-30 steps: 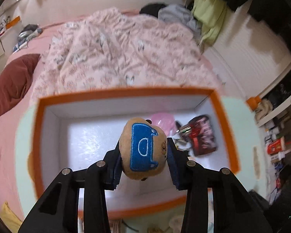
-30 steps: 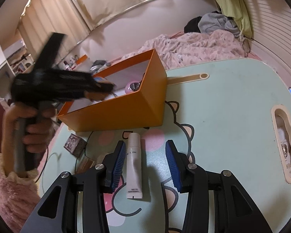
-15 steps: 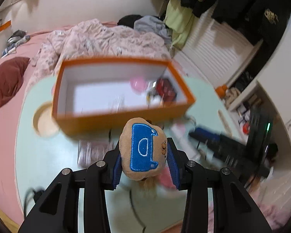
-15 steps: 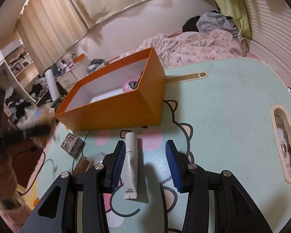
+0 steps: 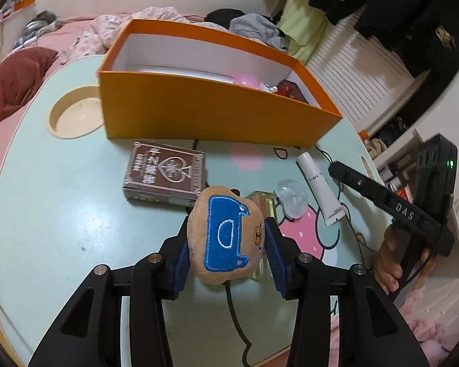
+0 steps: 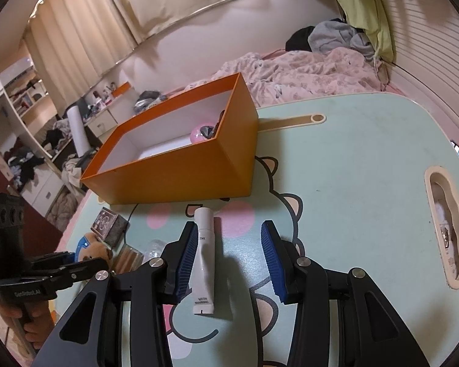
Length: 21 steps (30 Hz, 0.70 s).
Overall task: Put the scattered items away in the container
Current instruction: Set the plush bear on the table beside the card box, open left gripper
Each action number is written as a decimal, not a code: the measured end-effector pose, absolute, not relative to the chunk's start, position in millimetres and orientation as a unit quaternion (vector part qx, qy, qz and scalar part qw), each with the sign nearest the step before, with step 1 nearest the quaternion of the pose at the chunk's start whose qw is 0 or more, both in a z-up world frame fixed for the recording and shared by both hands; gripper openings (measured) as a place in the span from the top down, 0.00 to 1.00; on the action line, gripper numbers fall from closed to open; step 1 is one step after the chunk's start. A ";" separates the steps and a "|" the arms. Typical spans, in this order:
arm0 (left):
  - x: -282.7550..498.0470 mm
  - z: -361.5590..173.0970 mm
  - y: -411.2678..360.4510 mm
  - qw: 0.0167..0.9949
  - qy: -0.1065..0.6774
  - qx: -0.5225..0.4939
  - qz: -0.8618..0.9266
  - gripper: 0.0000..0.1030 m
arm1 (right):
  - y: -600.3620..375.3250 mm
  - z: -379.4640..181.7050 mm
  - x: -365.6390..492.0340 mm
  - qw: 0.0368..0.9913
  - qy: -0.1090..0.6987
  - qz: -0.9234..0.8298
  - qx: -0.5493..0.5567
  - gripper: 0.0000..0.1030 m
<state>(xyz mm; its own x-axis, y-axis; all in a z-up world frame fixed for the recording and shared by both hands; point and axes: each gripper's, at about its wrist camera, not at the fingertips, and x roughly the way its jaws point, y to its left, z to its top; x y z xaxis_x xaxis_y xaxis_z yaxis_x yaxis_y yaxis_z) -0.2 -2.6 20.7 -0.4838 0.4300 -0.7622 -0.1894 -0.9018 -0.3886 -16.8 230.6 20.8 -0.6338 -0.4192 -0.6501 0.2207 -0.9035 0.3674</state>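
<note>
box (image 6: 180, 171) behind tube (image 6: 205, 257) — card case (image 6: 108, 224) left of tube; all on table (image 6: 352, 159)

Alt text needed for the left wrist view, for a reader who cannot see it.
The left gripper, jaws opening, holds a tan plush toy with a blue patch above a pale green table. Behind it stand an orange box, a brown card box and a white tube.

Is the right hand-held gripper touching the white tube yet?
Cannot tell. In the right wrist view the tube lies against the left pad of the gripper; no gap shows, and the right pad stands clear.
</note>
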 end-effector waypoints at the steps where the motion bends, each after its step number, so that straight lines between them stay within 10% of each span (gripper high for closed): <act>1: 1.5 21.5 -6.4 0.180 -0.133 -0.470 0.854 0.56 | 230.7 20.8 -17.0 0.180 -0.128 -0.895 0.389 0.59; 5: 7.8 33.3 -22.1 0.169 -0.152 -0.433 0.872 0.43 | 230.8 20.8 -17.0 0.179 -0.129 -0.894 0.389 0.59; 21: 7.1 21.8 -68.0 0.143 -0.192 -0.316 0.918 0.43 | 209.5 45.1 -3.6 0.175 -0.092 -0.916 0.348 0.59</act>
<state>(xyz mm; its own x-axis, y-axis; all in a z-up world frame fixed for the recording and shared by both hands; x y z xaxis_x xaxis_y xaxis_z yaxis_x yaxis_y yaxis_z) 7.1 -68.0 21.8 -0.7600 0.3833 -0.5249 -0.1408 -0.8855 -0.4428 -3.6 209.5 45.1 -0.6967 -0.3842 -0.6058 0.2561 -0.9220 0.2903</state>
